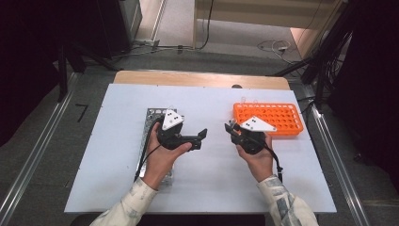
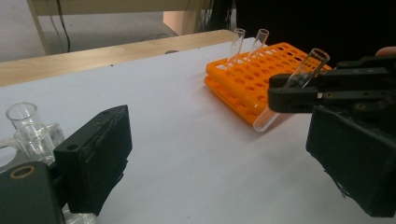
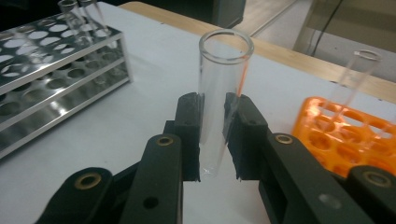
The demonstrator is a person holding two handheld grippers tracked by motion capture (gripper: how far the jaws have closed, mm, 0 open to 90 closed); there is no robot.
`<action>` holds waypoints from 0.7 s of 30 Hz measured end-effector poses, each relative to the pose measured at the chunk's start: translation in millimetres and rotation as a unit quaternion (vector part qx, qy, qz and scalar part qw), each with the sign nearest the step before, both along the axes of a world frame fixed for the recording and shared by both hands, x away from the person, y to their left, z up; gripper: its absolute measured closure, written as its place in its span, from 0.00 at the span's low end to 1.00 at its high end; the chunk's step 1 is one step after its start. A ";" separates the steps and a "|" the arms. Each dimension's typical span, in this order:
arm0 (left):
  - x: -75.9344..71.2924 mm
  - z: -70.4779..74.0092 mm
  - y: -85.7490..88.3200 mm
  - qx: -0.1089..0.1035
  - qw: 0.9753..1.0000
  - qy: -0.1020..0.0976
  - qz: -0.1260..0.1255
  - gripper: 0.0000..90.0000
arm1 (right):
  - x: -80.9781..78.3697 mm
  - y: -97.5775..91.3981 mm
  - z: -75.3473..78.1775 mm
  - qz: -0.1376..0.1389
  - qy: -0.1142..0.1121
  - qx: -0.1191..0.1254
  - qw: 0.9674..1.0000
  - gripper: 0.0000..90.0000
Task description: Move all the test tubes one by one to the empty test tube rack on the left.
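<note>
The test tube [image 3: 219, 100] is clamped between the right gripper [image 3: 214, 140]'s two black pads, roughly upright from that gripper's own camera, open mouth up and rounded bottom poking out just below the pads. It's clear glass and looks empty, so it's honestly hard to pick out: in the high view it's basically lost against the black gripper body and the person's hand, and I can't make it out there at all. From the left gripper view you see the same tube [image 2: 294, 88] tilted, held off the white table [image 1: 211, 169] just in front of the orange rack [image 2: 247, 77], which has two more clear tubes [image 2: 236, 44] leaning in its far holes. The left gripper [image 2: 215, 154] has its jaws spread wide with nothing between them, just bare table. The metal rack [image 3: 51, 74] sits under and behind the left hand [image 1: 162, 157], mostly covered in the high view and cut off at the edge in both gripper views; a few blurry glass tubes [image 2: 25, 126] stand in it.
</note>
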State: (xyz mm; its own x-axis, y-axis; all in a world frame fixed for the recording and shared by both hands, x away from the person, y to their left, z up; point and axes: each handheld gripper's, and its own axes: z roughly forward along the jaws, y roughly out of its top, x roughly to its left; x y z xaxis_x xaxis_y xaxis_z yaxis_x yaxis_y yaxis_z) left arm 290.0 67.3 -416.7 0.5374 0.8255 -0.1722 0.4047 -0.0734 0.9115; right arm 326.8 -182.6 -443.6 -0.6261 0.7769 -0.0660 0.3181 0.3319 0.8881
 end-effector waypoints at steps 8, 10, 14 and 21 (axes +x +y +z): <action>-4.4 -0.7 -8.7 -0.004 1.000 0.005 -0.024 0.11 | -10.9 24.2 -3.3 0.038 0.003 -0.008 0.999 0.81; -5.6 -1.1 -11.3 -0.003 0.999 0.008 -0.034 0.12 | -13.3 29.4 -4.5 0.048 0.005 -0.010 0.999 0.81; -8.0 -2.3 -16.6 -0.003 0.999 0.010 -0.046 0.16 | -19.0 39.3 -6.0 0.064 0.011 -0.010 0.998 0.81; -8.8 -5.9 -19.0 0.015 0.998 0.012 -0.051 0.27 | -27.1 53.5 -8.0 0.091 0.011 -0.018 0.996 0.81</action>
State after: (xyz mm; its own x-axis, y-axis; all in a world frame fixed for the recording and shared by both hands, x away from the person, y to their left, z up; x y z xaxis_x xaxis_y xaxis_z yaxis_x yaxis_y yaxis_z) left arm 281.3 48.3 -422.6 0.6157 0.7714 -0.1609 0.4147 -0.1435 0.8986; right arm 299.7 -129.1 -451.6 -0.7580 0.6476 -0.0771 0.2687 0.4179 0.8678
